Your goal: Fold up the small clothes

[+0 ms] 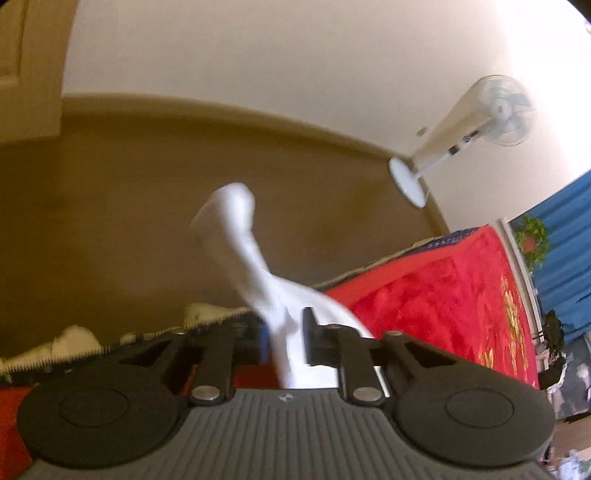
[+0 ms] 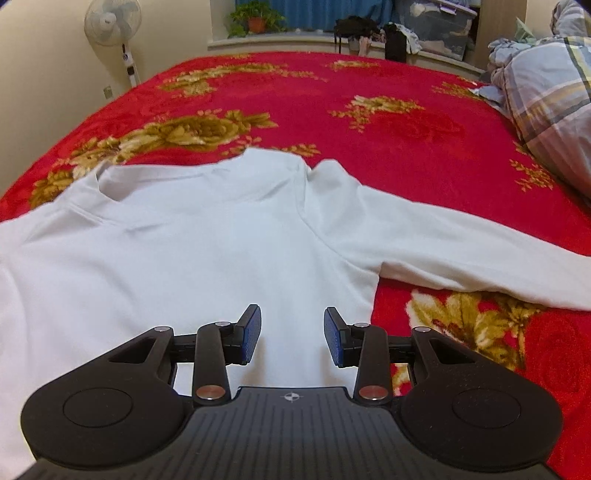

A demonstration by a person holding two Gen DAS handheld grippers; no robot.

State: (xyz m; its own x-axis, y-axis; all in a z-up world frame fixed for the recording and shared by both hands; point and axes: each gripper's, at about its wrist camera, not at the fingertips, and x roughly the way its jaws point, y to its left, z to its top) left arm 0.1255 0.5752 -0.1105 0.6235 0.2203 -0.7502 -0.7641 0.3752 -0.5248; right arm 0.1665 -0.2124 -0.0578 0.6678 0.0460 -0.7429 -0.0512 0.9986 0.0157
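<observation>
A white long-sleeved shirt (image 2: 192, 236) lies face up on the red flowered bedspread (image 2: 388, 110), collar away from me, its right sleeve (image 2: 461, 251) stretched out to the right. My right gripper (image 2: 292, 338) is open and empty, just above the shirt's lower body. My left gripper (image 1: 286, 338) is shut on the shirt's other white sleeve (image 1: 243, 236), which it holds lifted off the bed; the sleeve end sticks up, blurred, against the brown floor.
A white standing fan (image 2: 112, 26) stands by the wall beyond the bed's left side; it also shows in the left wrist view (image 1: 476, 125). A plaid quilt (image 2: 546, 92) is heaped at the bed's far right. A windowsill with a plant (image 2: 255, 16) and bags lies behind.
</observation>
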